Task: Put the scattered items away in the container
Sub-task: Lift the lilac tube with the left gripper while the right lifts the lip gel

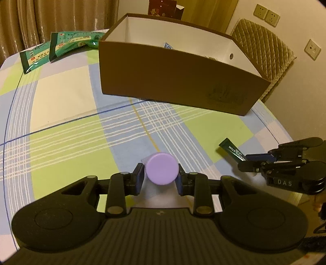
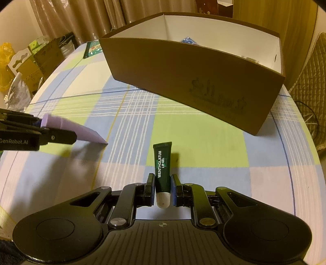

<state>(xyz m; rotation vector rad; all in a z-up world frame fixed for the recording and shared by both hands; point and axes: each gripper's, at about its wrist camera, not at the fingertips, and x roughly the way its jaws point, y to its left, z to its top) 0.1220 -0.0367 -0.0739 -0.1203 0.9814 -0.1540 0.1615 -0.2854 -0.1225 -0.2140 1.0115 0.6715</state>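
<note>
Checked tablecloth (image 1: 67, 126): green packets (image 1: 61, 45) beside brown box (image 1: 173, 81).

Home room, likely dining area: checked tablecloth (image 1: 67, 114) on table, curtains (image 1: 61, 16) at 11 o'clock, quilted chair (image 1: 262, 46) at 2 o'clock, wall sockets (image 1: 267, 15).

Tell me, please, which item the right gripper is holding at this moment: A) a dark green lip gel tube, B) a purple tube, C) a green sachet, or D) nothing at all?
A: in the right wrist view the right gripper has its pads closed on the dark green lip gel tube, white cap toward the camera.
</note>
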